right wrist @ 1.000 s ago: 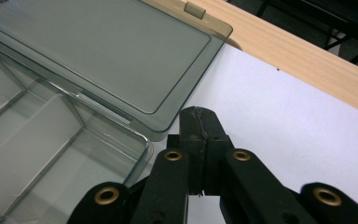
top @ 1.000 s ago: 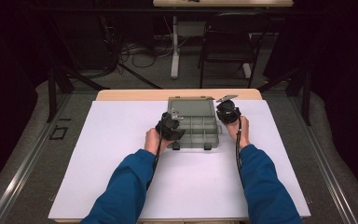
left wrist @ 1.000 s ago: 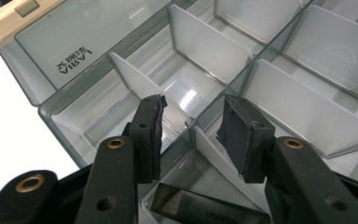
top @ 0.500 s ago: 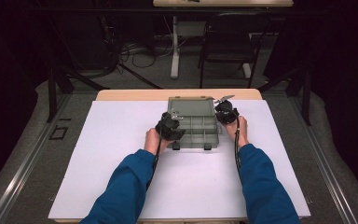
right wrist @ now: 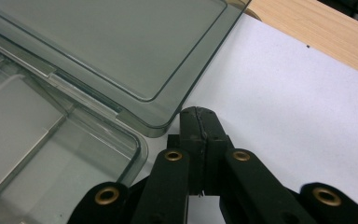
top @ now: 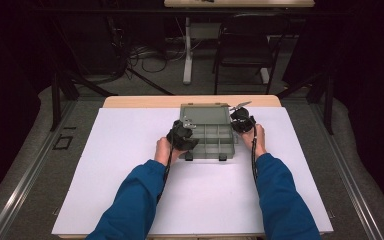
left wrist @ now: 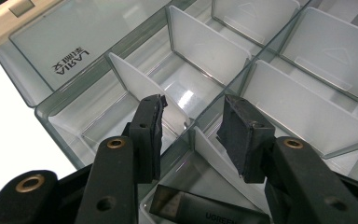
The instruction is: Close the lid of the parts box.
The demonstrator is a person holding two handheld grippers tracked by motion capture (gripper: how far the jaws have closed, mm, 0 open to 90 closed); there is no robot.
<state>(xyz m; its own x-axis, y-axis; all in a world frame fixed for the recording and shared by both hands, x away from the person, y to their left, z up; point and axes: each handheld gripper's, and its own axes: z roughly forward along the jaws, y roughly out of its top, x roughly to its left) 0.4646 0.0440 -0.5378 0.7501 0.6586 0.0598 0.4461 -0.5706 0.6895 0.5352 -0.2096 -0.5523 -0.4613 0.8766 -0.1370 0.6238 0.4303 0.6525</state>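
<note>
Two grippers work: left gripper [left wrist: 191, 126] jaws half-open over the organizer box [left wrist: 279, 88] dividers; right gripper [right wrist: 199, 122] jaws closed empty, bracing the lid [right wrist: 121, 42].

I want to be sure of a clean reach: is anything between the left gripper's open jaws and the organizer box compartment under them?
Nothing visible: the left gripper hangs open over the organizer box, straddling a white divider above bare compartment floor.

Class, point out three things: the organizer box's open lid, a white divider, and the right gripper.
lid [right wrist: 102, 42], right gripper view, flat clear panel.
white divider [left wrist: 205, 44], left gripper view, upright face.
right gripper [right wrist: 199, 122], right gripper view, closed jaw tips.
</note>
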